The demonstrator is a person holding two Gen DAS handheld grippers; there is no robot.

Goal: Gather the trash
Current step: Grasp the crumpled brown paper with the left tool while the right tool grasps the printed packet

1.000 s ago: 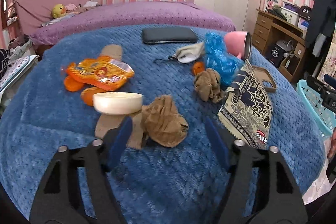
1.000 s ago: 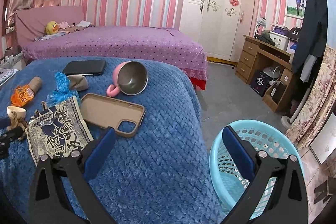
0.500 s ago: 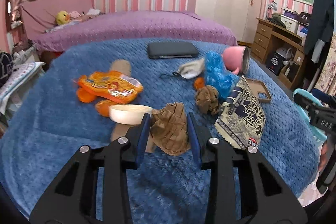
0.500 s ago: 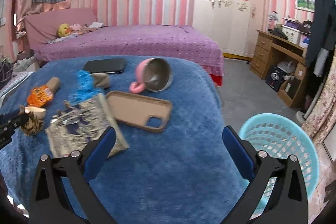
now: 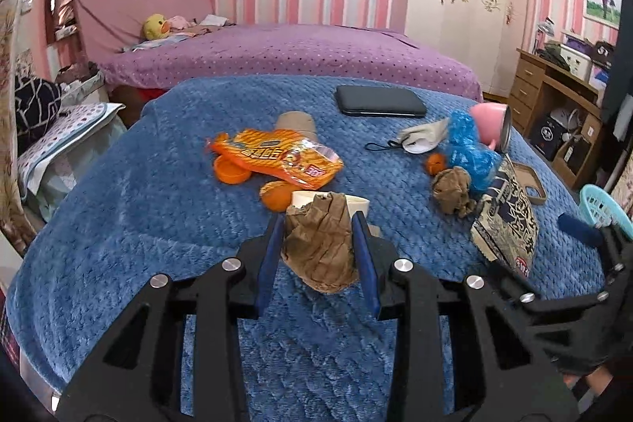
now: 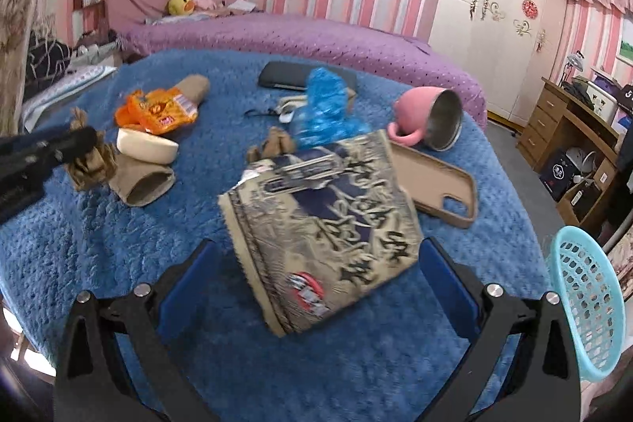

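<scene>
- Crumpled brown paper wad (image 5: 321,242) sits pinched between both blue pads of the left gripper (image 5: 318,248), lifted just off the blue blanket (image 5: 130,224); wad's long axis runs roughly along the fingers, ragged end pointing away from the cam.
- Right wrist view shows same wad (image 6: 91,161) from the side, hanging at the left gripper's tip (image 6: 85,145) at far left, w/ paper sticking out above & below the tip.
- Printed snack bag (image 6: 320,224) lies flat between the right gripper's (image 6: 318,275) spread jaws, pads not touching it; long axis runs diagonal, near end toward the cam, far end up & right.
- Left view shows that bag (image 5: 506,220) only edge-on, off to the right of its jaws, plus the right gripper (image 5: 581,230) next to it.
- Only right view shows the phone case (image 6: 439,184) in full, just right of the bag's far end, & the cardboard tube (image 6: 144,180) open end.
- Count, brown wads: 2 – one held, one (image 5: 451,190) on blanket beyond the jaws, right.
- Cardboard tubes: 2, the second (image 6: 194,87) behind the orange packet (image 6: 158,111).
- One each: cream bowl (image 6: 146,145), blue plastic bag (image 6: 324,113), pink mug (image 6: 429,121) on its side, dark phone (image 5: 379,100), face mask (image 5: 419,139), teal basket (image 6: 585,307) off the blanket's edge, right of the right jaws.
</scene>
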